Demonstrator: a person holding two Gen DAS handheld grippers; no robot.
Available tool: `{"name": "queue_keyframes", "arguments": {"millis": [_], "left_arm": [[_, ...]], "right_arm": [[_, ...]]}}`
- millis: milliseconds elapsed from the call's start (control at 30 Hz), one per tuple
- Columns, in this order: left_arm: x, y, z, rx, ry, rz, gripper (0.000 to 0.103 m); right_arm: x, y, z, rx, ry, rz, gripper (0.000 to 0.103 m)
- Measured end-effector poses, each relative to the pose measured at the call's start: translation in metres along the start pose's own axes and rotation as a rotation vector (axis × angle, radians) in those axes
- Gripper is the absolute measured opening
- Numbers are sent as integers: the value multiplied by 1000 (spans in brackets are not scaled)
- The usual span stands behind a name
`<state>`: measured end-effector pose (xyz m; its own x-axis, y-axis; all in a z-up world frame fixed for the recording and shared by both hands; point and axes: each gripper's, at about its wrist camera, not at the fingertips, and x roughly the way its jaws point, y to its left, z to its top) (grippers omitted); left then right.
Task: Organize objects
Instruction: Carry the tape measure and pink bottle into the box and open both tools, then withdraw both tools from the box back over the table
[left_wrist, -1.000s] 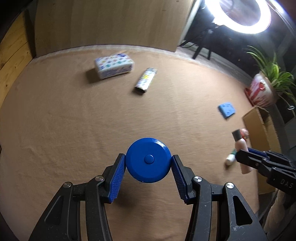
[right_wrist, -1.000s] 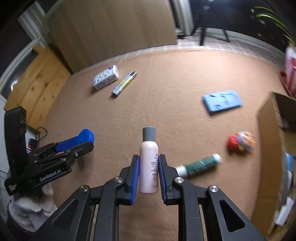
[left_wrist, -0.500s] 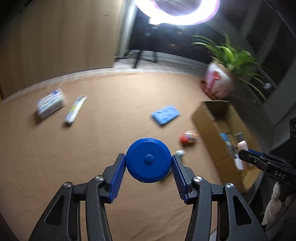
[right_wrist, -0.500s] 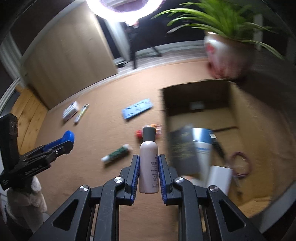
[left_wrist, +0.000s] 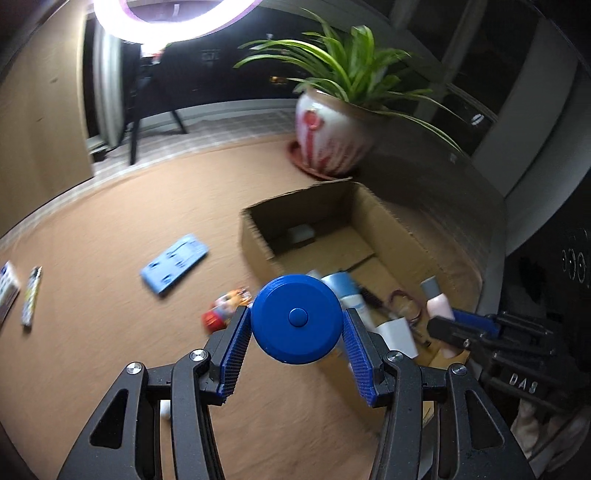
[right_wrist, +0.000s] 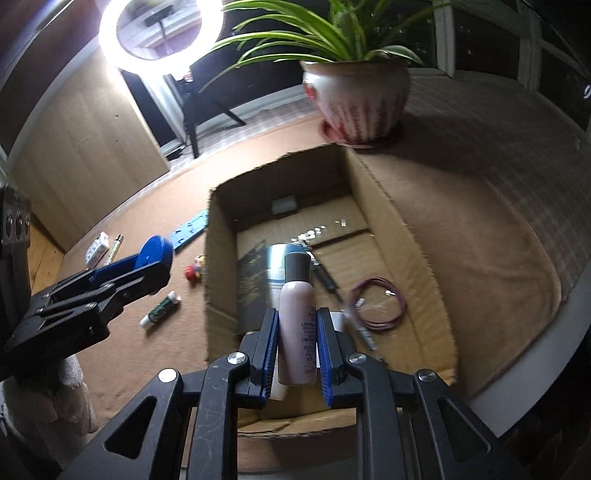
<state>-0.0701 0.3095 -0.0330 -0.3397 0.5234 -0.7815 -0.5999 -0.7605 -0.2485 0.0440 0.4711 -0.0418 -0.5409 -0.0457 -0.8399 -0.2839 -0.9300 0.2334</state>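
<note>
My left gripper (left_wrist: 297, 332) is shut on a round blue disc (left_wrist: 297, 319) with a centre button, held above the carpet beside the near left wall of an open cardboard box (left_wrist: 255, 236). My right gripper (right_wrist: 297, 341) is shut on a pale pink bottle (right_wrist: 297, 314) with a dark grey cap, held upright over the box (right_wrist: 388, 214). The box holds a blue-and-white can (right_wrist: 275, 262), a dark booklet (right_wrist: 251, 284), a purple cable (right_wrist: 380, 304) and other small items. The left gripper with the disc (right_wrist: 155, 253) also shows at the left of the right wrist view.
On the brown carpet lie a light blue flat case (left_wrist: 173, 264), a red and yellow toy (left_wrist: 221, 312), a green tube (right_wrist: 160, 308), a patterned packet (right_wrist: 96, 250) and a narrow stick (left_wrist: 31, 295). A potted plant (left_wrist: 332, 136) stands behind the box. A ring light (right_wrist: 160, 31) glows at the back.
Both grippers swung right from the open carpet toward the cardboard box, still holding the disc and the bottle. The bottle now hangs over the box interior; the disc is at its left wall.
</note>
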Motion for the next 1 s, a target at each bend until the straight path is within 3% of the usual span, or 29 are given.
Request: {"name": "queue_keyframes", "arguments": {"millis": [333, 400, 433, 467, 1000], "left_arm": [[24, -25, 18, 32, 8, -25, 55], [28, -25, 19, 34, 32, -43, 66], [28, -25, 19, 33, 37, -50, 69], [27, -24, 19, 31, 32, -43, 69], [-1, 42, -2, -71, 33, 25, 69]], "right_arm": [[1, -19, -2, 51, -2, 14, 20], [0, -21, -1, 62, 5, 32, 38], [0, -22, -1, 75, 0, 31, 55], [-1, -23, -1, 86, -13, 32, 59], [2, 1, 8, 81, -19, 69, 59]]}}
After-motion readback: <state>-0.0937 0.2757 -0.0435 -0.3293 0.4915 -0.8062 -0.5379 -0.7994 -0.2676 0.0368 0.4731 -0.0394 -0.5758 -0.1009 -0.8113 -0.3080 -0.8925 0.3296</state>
